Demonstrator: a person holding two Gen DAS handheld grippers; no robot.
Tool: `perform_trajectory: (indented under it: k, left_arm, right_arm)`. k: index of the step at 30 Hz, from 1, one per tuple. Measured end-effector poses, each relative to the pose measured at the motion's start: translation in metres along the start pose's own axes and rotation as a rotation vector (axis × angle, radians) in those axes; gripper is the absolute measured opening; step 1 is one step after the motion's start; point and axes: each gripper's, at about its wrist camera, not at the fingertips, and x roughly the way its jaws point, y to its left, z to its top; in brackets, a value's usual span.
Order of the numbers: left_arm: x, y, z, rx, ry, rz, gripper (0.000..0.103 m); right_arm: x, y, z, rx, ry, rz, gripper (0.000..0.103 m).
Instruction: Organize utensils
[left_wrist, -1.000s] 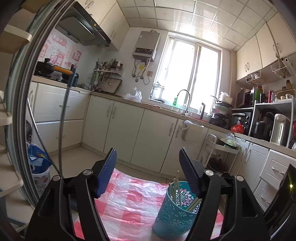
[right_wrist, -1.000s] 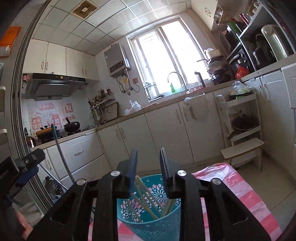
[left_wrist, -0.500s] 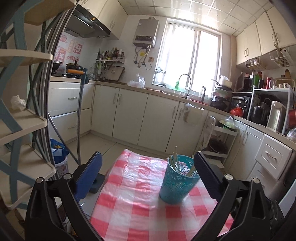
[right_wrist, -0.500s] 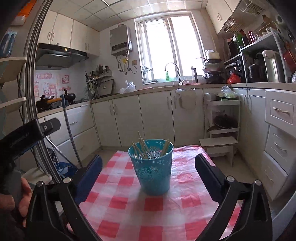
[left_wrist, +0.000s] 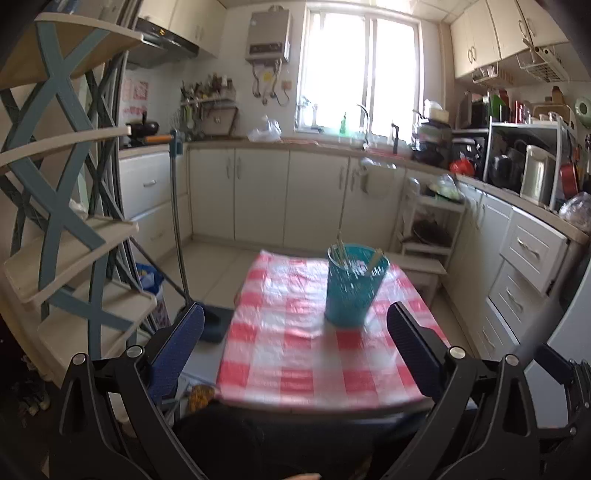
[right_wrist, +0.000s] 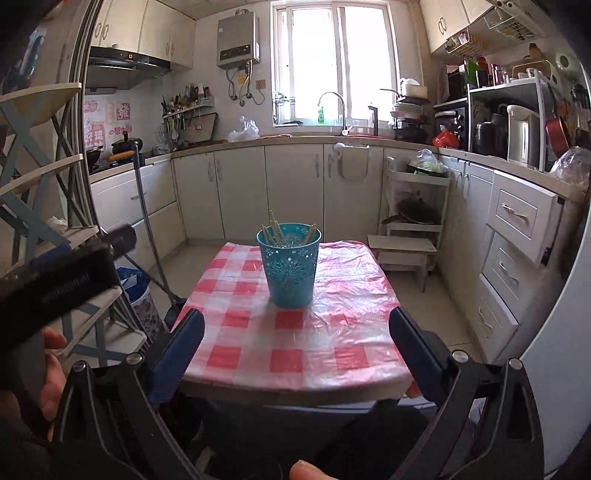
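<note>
In the left wrist view, our left gripper (left_wrist: 295, 325) stands wide open and empty, well short of the teal utensil holder (left_wrist: 352, 286) with chopsticks (left_wrist: 340, 249) on the checked tablecloth (left_wrist: 295, 354).

In the right wrist view, our right gripper (right_wrist: 296, 326) is likewise spread and empty; the holder (right_wrist: 289, 266) stands upright near the table's far end.

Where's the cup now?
The cup stands upright on the checked cloth, toward the table's far edge, centred in the right wrist view, chopsticks inside.
</note>
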Motion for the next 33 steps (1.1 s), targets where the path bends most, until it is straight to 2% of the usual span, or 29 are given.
perform_trajectory:
  k: [2, 5, 9, 11, 15, 18, 23, 33]
  left_arm:
    - [-0.007, 0.002, -0.005, -0.011, 0.061, -0.027, 0.095]
    - [-0.027, 0.004, -0.015, 0.008, 0.085, -0.059, 0.095]
    - [-0.051, -0.002, -0.031, 0.097, 0.142, -0.063, 0.095]
    - [-0.061, -0.003, -0.036, 0.126, 0.136, -0.045, 0.095]
    - [-0.081, 0.003, -0.049, 0.084, 0.134, -0.030, 0.095]
    - [-0.084, 0.006, -0.051, 0.074, 0.142, -0.014, 0.095]
    - [-0.087, 0.014, -0.050, 0.046, 0.142, -0.006, 0.095]
    - [-0.086, 0.012, -0.050, 0.065, 0.144, 0.000, 0.095]
  right_arm:
    - [-0.014, -0.002, -0.004, 0.023, 0.023, -0.001, 0.096]
    - [-0.035, -0.003, -0.016, 0.038, 0.045, 0.002, 0.096]
    - [-0.054, 0.011, -0.033, -0.010, 0.151, -0.097, 0.096]
    - [-0.066, 0.015, -0.043, -0.007, 0.149, -0.122, 0.096]
    - [-0.083, 0.004, -0.058, 0.105, 0.127, -0.025, 0.096]
    - [-0.087, -0.002, -0.058, 0.138, 0.114, -0.038, 0.096]
    - [-0.091, 0.014, -0.060, 0.091, 0.117, -0.030, 0.096]
    - [-0.085, 0.023, -0.062, 0.071, 0.142, -0.021, 0.096]
